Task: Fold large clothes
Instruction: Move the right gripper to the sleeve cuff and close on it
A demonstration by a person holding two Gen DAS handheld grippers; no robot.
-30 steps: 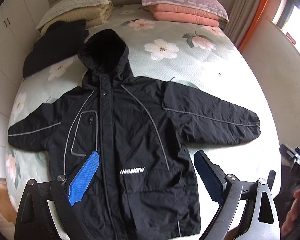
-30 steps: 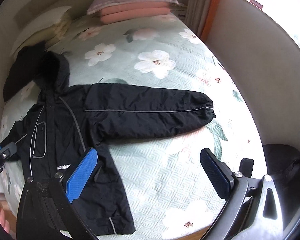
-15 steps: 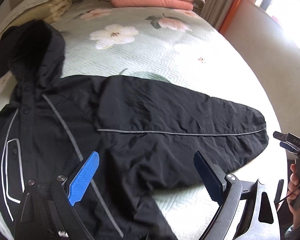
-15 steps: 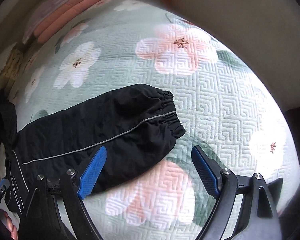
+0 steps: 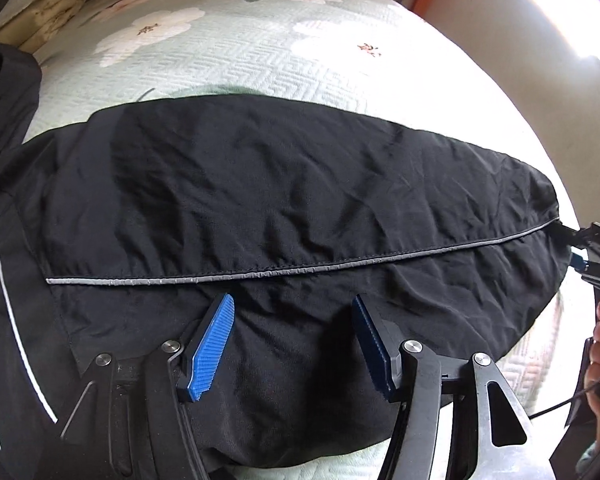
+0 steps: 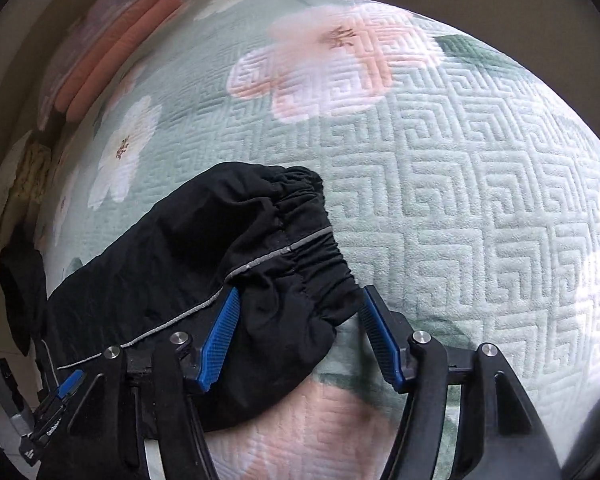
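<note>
Left wrist view: left gripper (image 5: 294,338) was spread wide, low over the black jacket sleeve (image 5: 300,200), which lay flat across the floral bedspread (image 5: 260,64); blue pads (image 5: 212,344) sat either side of the fabric w/o pinching it. Right wrist view: right gripper (image 6: 298,336) was also spread, straddling the elastic cuff (image 6: 308,232), jaws not closed on it. Jacket body ran off frame at left, hood barely visible. Bedding stack (image 6: 112,48) was blurred, hard to make out.
</note>
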